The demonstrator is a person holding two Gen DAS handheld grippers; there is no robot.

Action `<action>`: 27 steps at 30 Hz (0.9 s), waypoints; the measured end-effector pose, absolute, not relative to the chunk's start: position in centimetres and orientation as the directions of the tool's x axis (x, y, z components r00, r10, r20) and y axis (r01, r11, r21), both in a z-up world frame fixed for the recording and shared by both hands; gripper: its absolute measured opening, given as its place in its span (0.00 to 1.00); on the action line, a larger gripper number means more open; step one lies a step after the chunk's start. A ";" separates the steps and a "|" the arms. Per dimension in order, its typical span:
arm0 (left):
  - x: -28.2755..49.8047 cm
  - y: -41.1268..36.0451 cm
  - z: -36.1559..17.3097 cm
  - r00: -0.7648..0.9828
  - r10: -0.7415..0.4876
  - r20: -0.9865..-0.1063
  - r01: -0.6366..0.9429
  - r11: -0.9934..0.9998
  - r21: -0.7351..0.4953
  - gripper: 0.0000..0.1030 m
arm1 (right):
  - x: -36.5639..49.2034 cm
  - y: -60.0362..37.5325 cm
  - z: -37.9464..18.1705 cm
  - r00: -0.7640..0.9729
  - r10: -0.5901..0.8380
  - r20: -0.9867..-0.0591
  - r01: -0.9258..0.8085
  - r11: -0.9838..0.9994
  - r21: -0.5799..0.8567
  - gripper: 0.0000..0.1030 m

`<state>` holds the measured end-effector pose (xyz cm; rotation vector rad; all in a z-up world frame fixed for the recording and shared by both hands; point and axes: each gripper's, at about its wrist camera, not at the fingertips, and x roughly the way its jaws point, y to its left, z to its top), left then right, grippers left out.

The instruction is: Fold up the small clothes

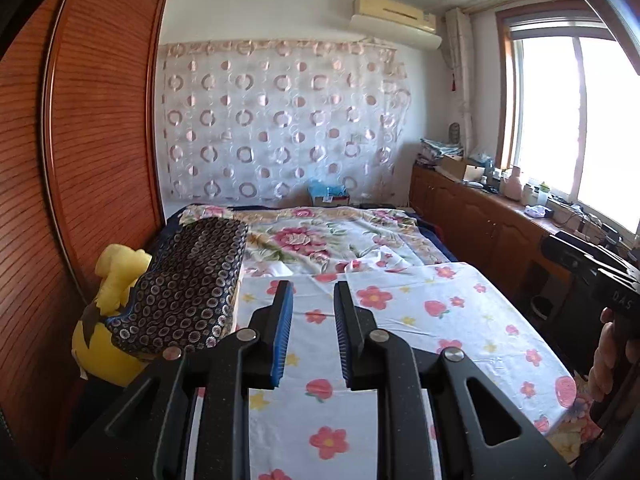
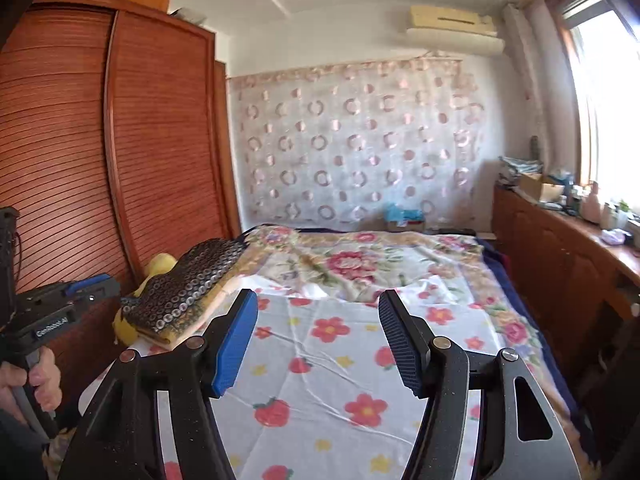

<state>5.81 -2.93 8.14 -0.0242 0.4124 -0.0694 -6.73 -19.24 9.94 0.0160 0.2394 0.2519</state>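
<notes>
Grippers: two, each held in one hand above the bed [image 1: 360,236]. Left gripper [image 1: 314,296]: jaws parted by a narrow gap, nothing between them. Right gripper [image 2: 318,308]: jaws spread wide, empty. One white cloth with red flower and strawberry print [image 2: 332,360] lies spread flat directly below and ahead of both grippers, untouched. One dark ring-patterned pillow [image 1: 188,292] sits ahead-left of the left gripper, resting on one yellow plush toy [image 1: 116,276]. One wooden wardrobe [image 2: 120,140] stands farther left. One counter [image 1: 480,212] runs along the right, under one window [image 1: 580,120].
</notes>
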 end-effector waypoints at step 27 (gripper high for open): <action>5.2 -4.2 9.2 0.925 -0.068 -0.374 0.065 0.998 -0.022 0.22 | -7.4 -16.3 9.9 0.956 0.193 -0.222 -0.184 0.981 0.061 0.63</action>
